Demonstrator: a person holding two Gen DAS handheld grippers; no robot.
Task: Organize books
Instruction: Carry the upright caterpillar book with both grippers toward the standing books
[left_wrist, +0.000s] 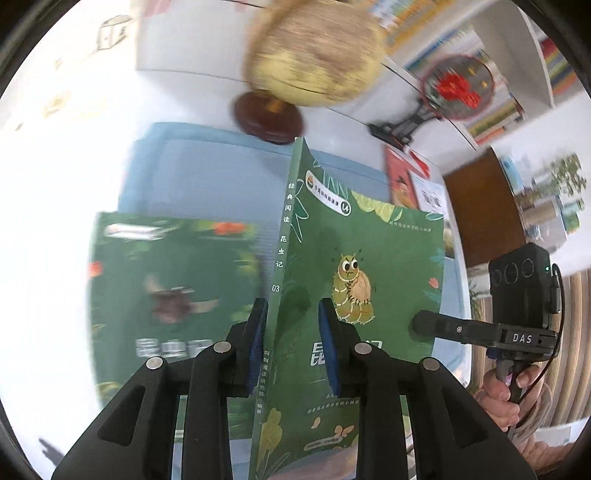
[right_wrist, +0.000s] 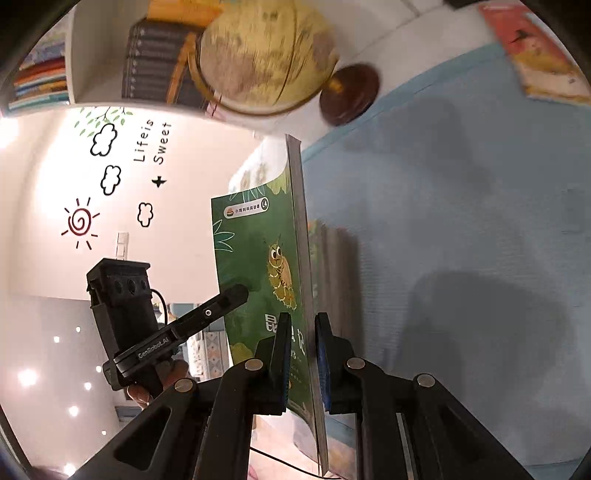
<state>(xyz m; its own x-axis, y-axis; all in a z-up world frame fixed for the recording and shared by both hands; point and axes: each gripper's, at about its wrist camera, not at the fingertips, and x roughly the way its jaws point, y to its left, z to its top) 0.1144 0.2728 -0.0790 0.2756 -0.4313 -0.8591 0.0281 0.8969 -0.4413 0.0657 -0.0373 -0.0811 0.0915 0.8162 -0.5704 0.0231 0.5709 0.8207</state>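
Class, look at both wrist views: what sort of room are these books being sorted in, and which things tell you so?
Probably a child's study or reading corner at home. A globe stands by shelves packed with books, the wall carries cartoon stickers of a sun and clouds, and illustrated children's books lie on the blue desk mat.

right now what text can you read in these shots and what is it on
"昆虫记" and "03": spine of the green book
"DAS": right hand-held gripper
"GenRobot.AI": left hand-held gripper
"Life is Sweet": wall decal
Lying green book: title too blurred to read
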